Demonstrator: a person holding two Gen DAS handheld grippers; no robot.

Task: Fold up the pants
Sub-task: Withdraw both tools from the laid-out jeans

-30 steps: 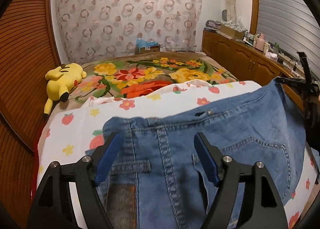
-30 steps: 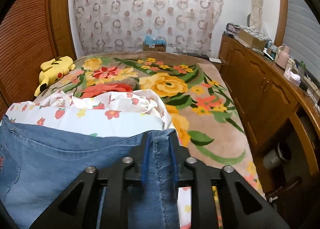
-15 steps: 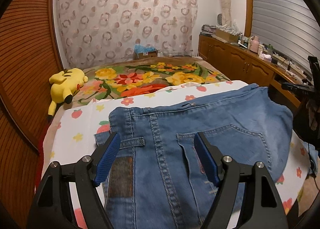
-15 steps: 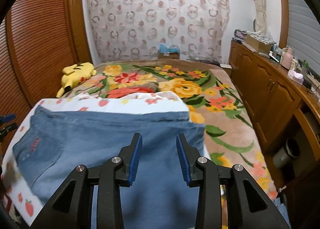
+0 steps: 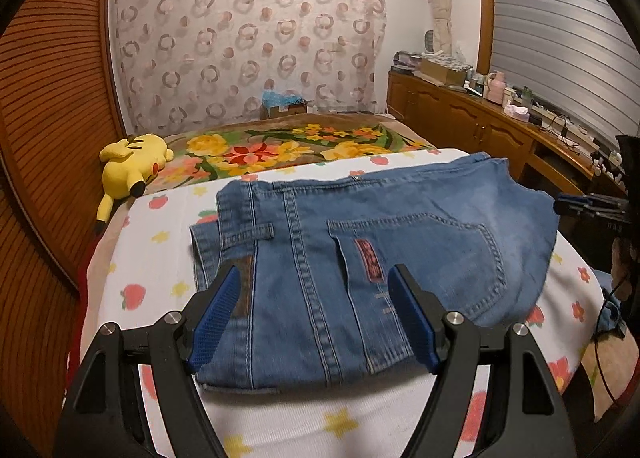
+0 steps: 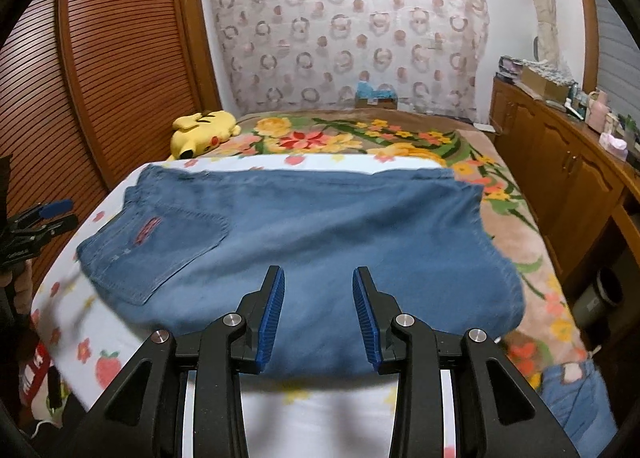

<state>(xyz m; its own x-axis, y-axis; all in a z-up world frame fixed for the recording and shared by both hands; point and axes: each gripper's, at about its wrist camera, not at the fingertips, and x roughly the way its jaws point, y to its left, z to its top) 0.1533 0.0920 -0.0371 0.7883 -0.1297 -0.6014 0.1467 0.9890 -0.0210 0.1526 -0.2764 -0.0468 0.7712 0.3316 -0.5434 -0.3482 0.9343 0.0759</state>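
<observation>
Bedroom, strawberry-print white sheet (image 5: 160, 258) on the bed: folded blue denim jeans (image 5: 384, 242) lie flat. Left claw (image 5: 316, 314) and right claw (image 6: 318, 310) hover, jaws apart, empty. Denim looks heavy, floppy; I'd pinch thick seamed edges.

This is a bedroom in a home. A wide bed (image 6: 516, 242) fills the room, spread with a brown blanket printed with big flowers (image 5: 280, 145) and a white sheet dotted with strawberries (image 5: 152, 258). A yellow plush toy (image 5: 128, 169) lies at its edge beside a slatted wooden wardrobe door (image 6: 120, 69). A sheer curtain patterned with rings (image 6: 352, 29) covers the far wall, and a long wooden cabinet (image 6: 560, 161) crowded with household clutter runs along 1 side.
</observation>
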